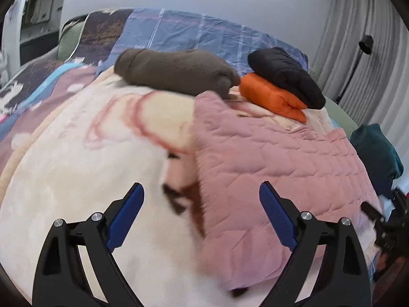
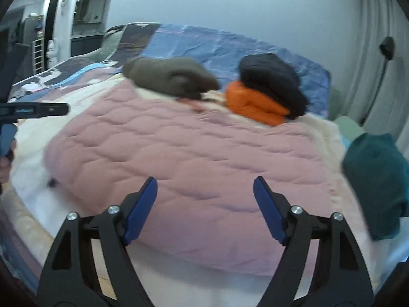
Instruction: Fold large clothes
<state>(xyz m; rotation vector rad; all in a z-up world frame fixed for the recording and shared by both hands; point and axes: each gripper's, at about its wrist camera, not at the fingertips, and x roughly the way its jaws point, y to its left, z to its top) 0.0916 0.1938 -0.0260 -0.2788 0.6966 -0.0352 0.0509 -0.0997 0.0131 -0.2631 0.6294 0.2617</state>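
Observation:
A pink quilted garment (image 1: pixel 276 168) lies folded flat on a cream blanket (image 1: pixel 76 179) on the bed; in the right wrist view the pink garment (image 2: pixel 194 153) fills the middle. My left gripper (image 1: pixel 202 192) hovers open over the garment's left edge, with nothing between its blue pads. My right gripper (image 2: pixel 204 186) also stands open, above the garment's near part and holding nothing. The right gripper's black body (image 1: pixel 388 225) shows at the right edge of the left wrist view. The left gripper (image 2: pixel 30 110) shows at the left edge of the right wrist view.
At the back of the bed lie a folded brown garment (image 1: pixel 176 73), an orange one (image 1: pixel 271 97) with a black one (image 1: pixel 283 74) on top. A teal garment (image 2: pixel 378 184) sits at the right edge. Blue plaid bedding (image 1: pixel 204 33), curtains (image 1: pixel 358 38) and a floor lamp (image 1: pixel 364 44) stand behind.

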